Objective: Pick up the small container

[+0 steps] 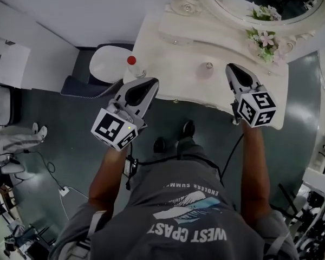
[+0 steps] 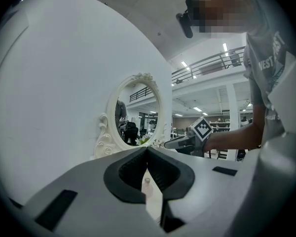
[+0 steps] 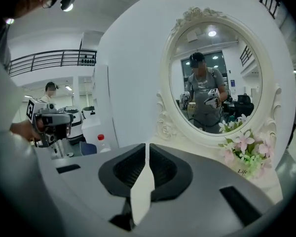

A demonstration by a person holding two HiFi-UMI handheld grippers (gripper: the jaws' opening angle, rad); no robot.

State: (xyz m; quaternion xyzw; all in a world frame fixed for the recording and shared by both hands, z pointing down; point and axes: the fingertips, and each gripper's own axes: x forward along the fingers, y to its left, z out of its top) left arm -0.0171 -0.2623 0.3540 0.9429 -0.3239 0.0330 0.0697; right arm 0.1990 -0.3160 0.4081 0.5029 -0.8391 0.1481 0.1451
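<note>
Small container [image 1: 208, 68] is sitting on the white counter [image 1: 168, 58] in front of the oval mirror [image 1: 271, 1]. It's untouched, between the two grippers and closer to the right one. Left gripper [image 1: 150, 83] is hovering at the counter's near edge by the red-capped bottle [image 1: 132, 64], jaws clenched, empty. Right gripper [image 1: 232, 69] is hovering over the counter, jaws a hairline apart, gripping nothing.

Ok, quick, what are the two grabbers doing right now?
Left gripper: shut, holding nothing.
Right gripper: open just a crack, holding nothing.
</note>
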